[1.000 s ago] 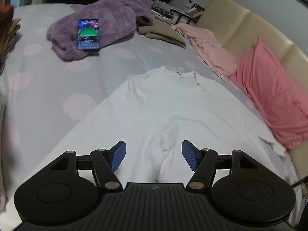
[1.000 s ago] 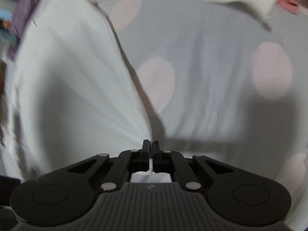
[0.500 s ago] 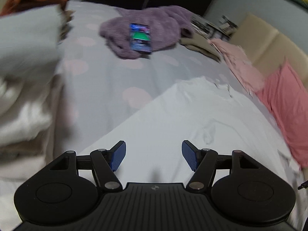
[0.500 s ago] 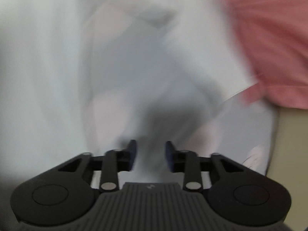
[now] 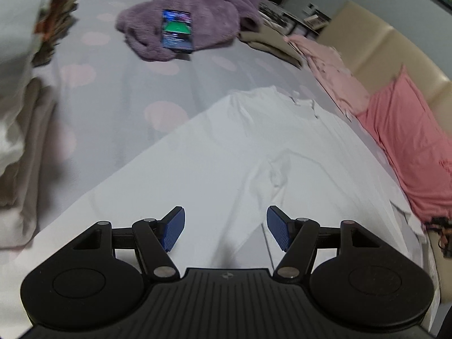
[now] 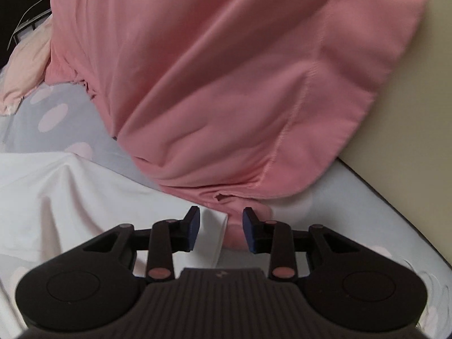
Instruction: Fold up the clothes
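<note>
The white long-sleeved shirt (image 5: pixel 254 152) is lying spread ahead of the left gripper (image 5: pixel 225 231), jaws apart and empty; the right gripper (image 6: pixel 221 227), also parted, is hovering over its cuff (image 6: pixel 209 234), apparently lining up a grasp.

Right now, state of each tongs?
Left tongs: open, empty, above the white shirt.
Right tongs: open, empty, at the shirt's corner.

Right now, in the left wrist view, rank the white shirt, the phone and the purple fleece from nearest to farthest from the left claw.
1. White shirt: spread on the bed directly under and ahead of the open left claw.
2. Phone: far ahead, slightly left, lying on the front of the fleece.
3. Purple fleece: heaped under and behind the phone; its front edge is about level with the phone, the bulk farther.
</note>
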`<control>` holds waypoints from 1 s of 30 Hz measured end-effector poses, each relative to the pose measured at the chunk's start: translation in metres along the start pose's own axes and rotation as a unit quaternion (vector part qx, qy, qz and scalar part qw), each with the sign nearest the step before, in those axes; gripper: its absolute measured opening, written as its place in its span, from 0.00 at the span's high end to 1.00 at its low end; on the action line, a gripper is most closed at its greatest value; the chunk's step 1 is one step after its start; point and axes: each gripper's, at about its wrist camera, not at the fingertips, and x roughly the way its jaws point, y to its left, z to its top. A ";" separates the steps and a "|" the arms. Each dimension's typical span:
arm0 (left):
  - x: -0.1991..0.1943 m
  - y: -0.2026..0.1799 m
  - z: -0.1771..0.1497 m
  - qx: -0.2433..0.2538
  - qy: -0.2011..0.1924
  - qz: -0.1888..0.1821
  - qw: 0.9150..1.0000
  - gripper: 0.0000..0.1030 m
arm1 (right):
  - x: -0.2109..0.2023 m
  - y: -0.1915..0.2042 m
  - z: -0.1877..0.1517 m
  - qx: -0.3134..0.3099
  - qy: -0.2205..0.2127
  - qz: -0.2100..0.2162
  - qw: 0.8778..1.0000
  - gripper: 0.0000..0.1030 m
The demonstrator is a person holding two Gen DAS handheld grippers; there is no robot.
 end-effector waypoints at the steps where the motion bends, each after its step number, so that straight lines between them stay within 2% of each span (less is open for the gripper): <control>1: 0.001 -0.002 0.000 0.007 0.003 0.000 1.000 0.39 | 0.006 0.002 0.000 -0.002 0.006 0.002 1.000 0.65; 2: 0.002 -0.003 0.001 0.012 0.005 0.002 1.000 0.39 | 0.011 0.004 -0.001 -0.004 0.013 0.004 1.000 0.75; 3: 0.003 -0.004 0.002 0.013 0.007 0.005 1.000 0.39 | 0.016 0.006 -0.001 -0.007 0.017 0.007 1.000 0.94; 6: 0.005 -0.006 0.002 0.014 0.011 0.009 1.000 0.39 | 0.008 0.011 -0.004 -0.032 -0.017 0.012 0.999 0.97; 9: 0.006 -0.009 0.003 0.015 0.015 0.011 1.000 0.39 | -0.010 0.014 -0.003 -0.061 -0.094 -0.017 0.993 0.98; 16: 0.003 -0.018 0.002 0.033 0.021 0.015 0.999 0.39 | 0.020 0.046 0.001 -0.141 -0.065 -0.106 0.982 0.95; 18: -0.002 -0.015 0.001 0.031 0.012 0.025 0.999 0.39 | 0.012 0.051 0.001 -0.118 -0.082 -0.119 0.982 0.85; 21: -0.012 -0.002 -0.004 0.006 -0.008 0.052 0.999 0.39 | -0.014 0.058 -0.002 -0.053 -0.118 -0.134 0.983 0.81; 24: -0.028 0.017 -0.018 -0.048 -0.032 0.086 0.995 0.39 | -0.054 0.097 -0.010 -0.056 -0.133 -0.063 0.987 0.80; 26: -0.039 0.029 -0.033 -0.083 -0.041 0.100 0.991 0.39 | -0.084 0.144 -0.021 -0.104 -0.140 0.013 0.985 0.78; 28: -0.050 0.043 -0.051 -0.115 -0.045 0.116 0.986 0.39 | -0.108 0.197 -0.039 -0.160 -0.131 0.098 0.973 0.73; 30: -0.060 0.058 -0.070 -0.150 -0.050 0.136 0.978 0.39 | -0.129 0.258 -0.065 -0.229 -0.116 0.179 0.950 0.72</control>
